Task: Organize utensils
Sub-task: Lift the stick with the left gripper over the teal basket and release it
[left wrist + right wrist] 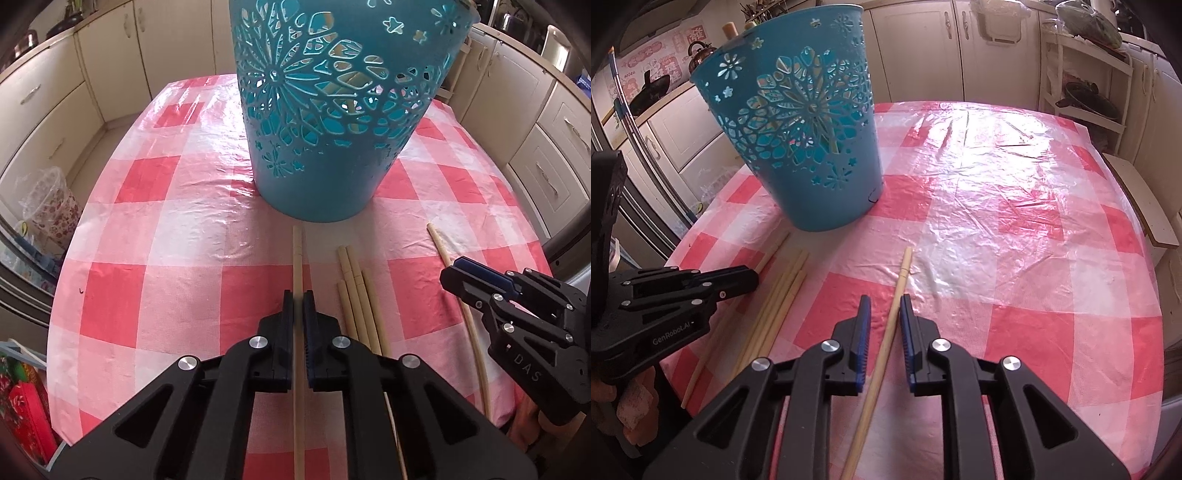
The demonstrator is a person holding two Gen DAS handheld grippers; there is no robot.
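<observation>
A teal cut-out basket (332, 110) stands on the red-and-white checked tablecloth (166, 240); it also shows in the right wrist view (812, 147), with sticks inside. Wooden chopsticks lie in front of it. My left gripper (298, 299) is shut on one chopstick (297, 258). A bundle of several chopsticks (356, 295) lies just to its right, also seen in the right wrist view (783, 295). My right gripper (884, 304) is open and straddles a single chopstick (899, 288) without touching it. That chopstick (461, 306) lies at the right in the left wrist view.
Cream kitchen cabinets (48, 110) surround the table. A white rack with pans (1086, 96) stands at the back right. A plastic-wrapped container (51, 206) and bags sit on the floor at the left. A wooden seat (1145, 206) is beside the right table edge.
</observation>
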